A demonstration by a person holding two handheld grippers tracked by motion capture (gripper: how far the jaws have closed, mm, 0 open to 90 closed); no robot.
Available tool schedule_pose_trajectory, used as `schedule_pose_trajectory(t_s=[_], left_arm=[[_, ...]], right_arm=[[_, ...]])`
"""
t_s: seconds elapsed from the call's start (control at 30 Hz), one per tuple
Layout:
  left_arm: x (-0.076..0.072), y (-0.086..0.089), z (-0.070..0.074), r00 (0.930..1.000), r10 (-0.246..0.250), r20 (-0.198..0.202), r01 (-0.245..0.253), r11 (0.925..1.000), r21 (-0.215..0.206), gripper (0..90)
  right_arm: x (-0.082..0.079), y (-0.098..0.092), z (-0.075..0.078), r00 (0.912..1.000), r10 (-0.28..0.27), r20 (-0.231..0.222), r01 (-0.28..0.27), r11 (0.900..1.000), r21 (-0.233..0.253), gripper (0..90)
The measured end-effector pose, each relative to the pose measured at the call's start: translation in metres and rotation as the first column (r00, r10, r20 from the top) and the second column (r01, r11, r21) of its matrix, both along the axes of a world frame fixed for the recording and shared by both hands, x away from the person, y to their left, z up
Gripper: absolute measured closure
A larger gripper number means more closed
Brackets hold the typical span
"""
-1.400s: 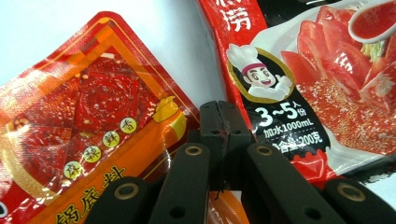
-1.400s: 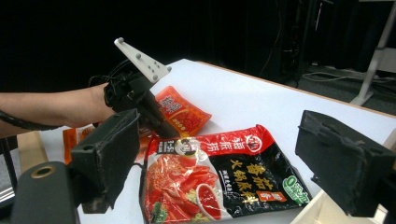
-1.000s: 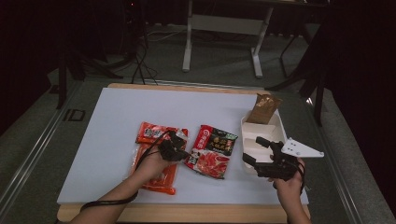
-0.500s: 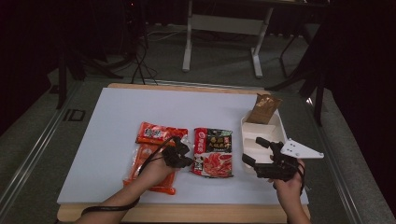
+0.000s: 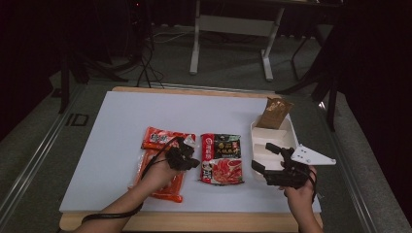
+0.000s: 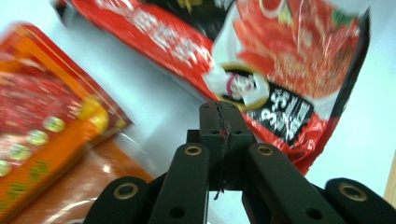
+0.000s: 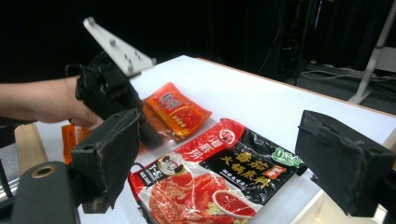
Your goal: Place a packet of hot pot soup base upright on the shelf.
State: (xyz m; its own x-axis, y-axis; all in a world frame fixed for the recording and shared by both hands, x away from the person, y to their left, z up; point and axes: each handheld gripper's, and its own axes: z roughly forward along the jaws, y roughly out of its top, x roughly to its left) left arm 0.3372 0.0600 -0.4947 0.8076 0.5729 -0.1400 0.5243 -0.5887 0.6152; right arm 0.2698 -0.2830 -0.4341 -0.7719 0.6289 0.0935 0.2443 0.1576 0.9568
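A red and black sauce packet (image 5: 222, 158) (image 6: 299, 56) (image 7: 219, 182) lies flat and upright on the white table. My left gripper (image 5: 193, 161) (image 6: 219, 109) (image 7: 150, 132) is shut, its tips at the packet's lower left edge; I cannot tell whether the edge is pinched. The left hand rests over two orange-red packets (image 5: 163, 138) (image 6: 37, 107) (image 7: 175, 107). My right gripper (image 5: 265, 158) (image 7: 219, 140) stands wide open just right of the sauce packet, with nothing between its jaws.
A white tray (image 5: 290, 133) sits behind the right gripper, with a brown packet (image 5: 273, 112) leaning at its far end. The table's wooden front edge (image 5: 204, 221) runs close to both hands. Metal stand legs (image 5: 231, 24) rise beyond the table.
The sauce packet has turned from tilted to upright and flat. My left gripper has moved right, off the orange packets to the packet's edge. The right gripper has stayed put.
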Motion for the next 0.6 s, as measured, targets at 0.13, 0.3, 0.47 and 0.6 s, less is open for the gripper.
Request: schedule_pose_trajectory(t_s=[0.13, 0.3, 0.47, 0.6], left_arm=[[0.005, 0.004, 0.009, 0.9994, 0.023, 0.025, -0.022, 0.9983, -0.053, 86.9], [0.014, 0.007, 0.012, 0.9972, 0.065, 0.037, -0.061, 0.9933, -0.098, 80.9], [0.022, 0.006, 0.013, 0.9954, 0.088, 0.038, -0.083, 0.9898, -0.116, 70.3], [0.031, 0.006, 0.012, 0.9919, 0.119, 0.043, -0.113, 0.9856, -0.125, 63.2]], right_arm=[[-0.001, 0.0, 0.0, 1.0, 0.0, 0.004, 0.0, 1.0, -0.003, 13.8], [-0.001, 0.001, 0.0, 1.0, -0.001, 0.003, 0.001, 1.0, -0.006, 13.8], [-0.001, 0.001, -0.001, 1.0, 0.003, 0.0, -0.003, 1.0, -0.006, 13.8], [-0.001, 0.001, -0.001, 1.0, 0.003, 0.0, -0.003, 1.0, -0.009, 13.7]])
